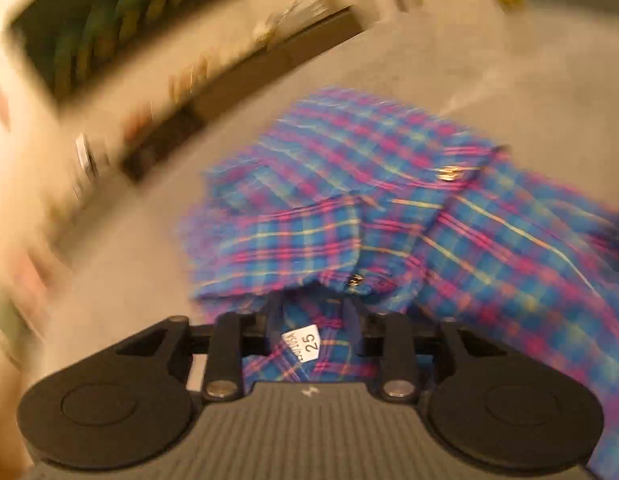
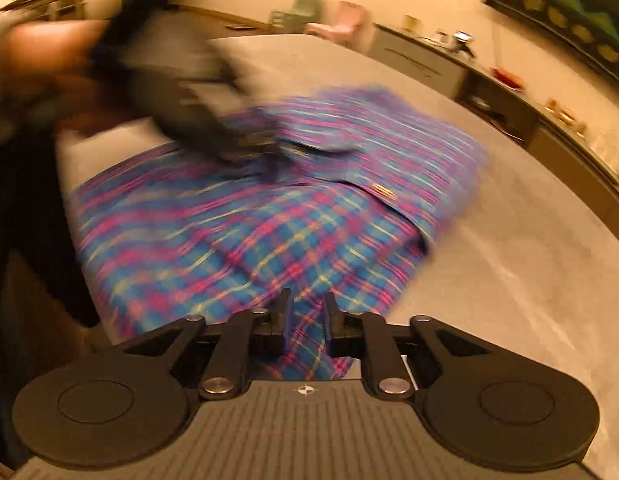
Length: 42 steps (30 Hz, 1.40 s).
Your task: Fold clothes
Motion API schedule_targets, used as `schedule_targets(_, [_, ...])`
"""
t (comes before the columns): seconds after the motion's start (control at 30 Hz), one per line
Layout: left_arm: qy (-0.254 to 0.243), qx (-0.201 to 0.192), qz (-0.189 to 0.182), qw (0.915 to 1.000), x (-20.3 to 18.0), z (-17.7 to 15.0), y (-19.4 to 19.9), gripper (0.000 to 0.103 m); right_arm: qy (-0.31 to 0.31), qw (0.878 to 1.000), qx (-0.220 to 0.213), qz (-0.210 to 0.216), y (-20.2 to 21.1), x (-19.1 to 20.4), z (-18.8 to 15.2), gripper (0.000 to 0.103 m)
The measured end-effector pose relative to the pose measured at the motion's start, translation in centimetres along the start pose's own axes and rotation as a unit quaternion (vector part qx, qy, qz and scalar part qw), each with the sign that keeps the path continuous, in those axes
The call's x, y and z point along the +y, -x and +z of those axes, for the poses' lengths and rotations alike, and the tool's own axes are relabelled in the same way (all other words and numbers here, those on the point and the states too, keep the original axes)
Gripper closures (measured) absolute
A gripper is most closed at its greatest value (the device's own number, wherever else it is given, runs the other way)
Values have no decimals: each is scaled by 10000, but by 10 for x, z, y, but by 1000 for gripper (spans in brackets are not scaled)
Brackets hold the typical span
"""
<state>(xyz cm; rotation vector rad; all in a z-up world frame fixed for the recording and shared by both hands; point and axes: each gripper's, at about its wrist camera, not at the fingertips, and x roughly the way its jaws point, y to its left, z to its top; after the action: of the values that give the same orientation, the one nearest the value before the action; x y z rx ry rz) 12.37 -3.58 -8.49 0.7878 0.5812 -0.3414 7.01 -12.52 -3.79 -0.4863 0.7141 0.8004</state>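
A blue and pink plaid shirt [image 1: 389, 208] lies bunched on the grey table [image 1: 529, 80]. In the left wrist view my left gripper [image 1: 311, 307] is at the collar. Its fingertips are tucked under the collar fold, and the neck fabric with a white size label [image 1: 305, 342] is pinched between them. In the right wrist view my right gripper [image 2: 308, 302] is shut on a raised fold of the shirt [image 2: 269, 232] near its front edge. The left gripper [image 2: 257, 146] shows there blurred, at the shirt's far left, with a person's hand [image 2: 41, 52] behind it.
A low dark cabinet [image 2: 505, 96] with small items on top runs along the wall past the table's far right edge. A pink chair [image 2: 341, 24] stands at the back. A framed picture [image 1: 129, 20] hangs on the wall. Bare table [image 2: 509, 272] lies right of the shirt.
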Motion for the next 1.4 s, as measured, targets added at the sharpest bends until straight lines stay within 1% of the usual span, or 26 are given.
schedule_targets(0.07, [77,71,469,9988,15,2,4,82,231,9977,-147,614,10,19,14,87])
schedule_targets(0.1, [371,-22,388,9986,27,0,16,79,268,9966,-272,724,18,20,21,87])
schedule_targets(0.17, [1086,-255,-78,9937,49,-10,45,68,101,9971,-517,546,33,-2,34,82])
schedule_targets(0.23, [1652,-375,-620,9836,61,-24,69,69,-47,9984,-552,104,28,-38,45,73])
schedule_targets(0.27, [1834,-395,-952,9776,61,-29,76,71,-114,9983,-554,-133,24,-56,50,72])
schedule_targets(0.33, [1836,-316,-1732,9671,45,-34,83,70,-129,9971,-498,-567,5,-88,57,72])
schedule_targets(0.37, [1625,-195,-1822,9695,33,-36,80,70,-87,9962,-485,-721,-8,-101,58,72])
schedule_targets(0.43, [1098,105,-1826,9770,12,-39,69,70,19,9942,-438,-979,-38,-127,59,72])
schedule_targets(0.5, [883,194,-1601,9830,11,-40,53,67,157,9932,-206,-1138,-67,-145,50,72])
schedule_targets(0.57, [934,348,-1223,9875,26,-42,33,69,157,9928,-87,-1183,-85,-161,39,72])
schedule_targets(0.6, [891,464,-947,9904,34,-40,23,81,26,9936,-12,-1128,-80,-161,36,72])
schedule_targets(0.67, [734,719,-331,9942,49,-35,4,80,-234,9940,263,-1033,-65,-159,33,72])
schedule_targets(0.7, [780,795,-163,9936,57,-31,-4,84,-245,9957,411,-793,-56,-151,31,72])
schedule_targets(0.77, [1029,678,-42,9924,77,-24,-5,87,-149,9975,683,-96,-35,-132,28,70])
schedule_targets(0.8, [1232,539,-120,9909,86,-21,-1,86,-74,9974,696,160,-24,-125,27,70])
schedule_targets(0.83, [1477,382,-320,9878,94,-21,5,84,-37,9982,564,191,-12,-123,27,67])
schedule_targets(0.87, [1727,228,-548,9832,101,-22,10,84,-125,9993,346,52,-4,-126,29,65])
schedule_targets(0.97, [2031,219,-1074,9730,106,-31,11,83,-631,9972,-246,-302,-9,-152,37,63])
schedule_targets(1.03, [1817,356,-970,9779,100,-40,5,84,-819,9953,-371,-349,-33,-171,41,63])
schedule_targets(1.1, [1535,512,-790,9837,93,-48,-3,75,-893,9955,-106,-294,-58,-181,35,66])
schedule_targets(1.13, [1543,535,-743,9838,95,-50,-4,74,-956,9949,-75,-312,-66,-187,28,66])
schedule_targets(1.2, [1698,570,-700,9813,97,-49,-5,73,-1307,9906,-24,-397,-62,-205,19,65])
schedule_targets(1.27, [1545,611,-512,9848,92,-41,1,75,-1529,9865,66,-576,-56,-219,12,62])
schedule_targets(1.33, [1583,308,-555,9854,89,-33,16,77,-1701,9838,-3,-569,-50,-224,5,62])
schedule_targets(1.37, [1619,131,-601,9849,89,-29,23,77,-1631,9839,-33,-724,-47,-220,5,62])
schedule_targets(1.4, [1640,-66,-824,9830,86,-30,36,77,-1507,9841,-142,-927,-40,-212,8,62])
